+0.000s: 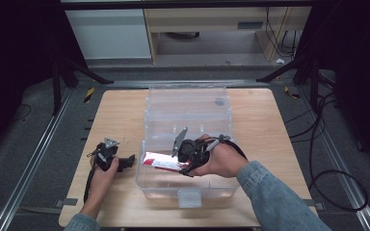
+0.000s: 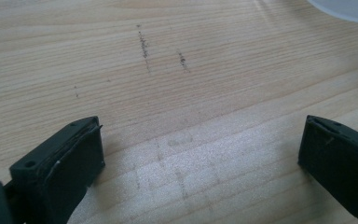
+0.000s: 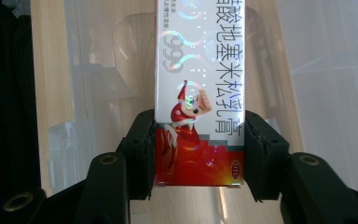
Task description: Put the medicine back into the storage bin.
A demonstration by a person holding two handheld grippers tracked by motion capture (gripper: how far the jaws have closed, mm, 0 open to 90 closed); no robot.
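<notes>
The right gripper [image 1: 185,156] clamps its jaws on the narrow sides of a red-and-white cardboard ointment box [image 3: 199,93], holding it just inside the left end of the clear plastic storage bin [image 1: 188,190] on the wooden table [image 1: 120,115]. To finish well, lower the box level until it rests on the bin floor, clear of the wall, before letting go. The left gripper [image 1: 125,162] rests beside the bin, jaws wide open and empty. The right gripper view shows the printed lettering and the pads' grip; the high view shows the box's place in the bin
</notes>
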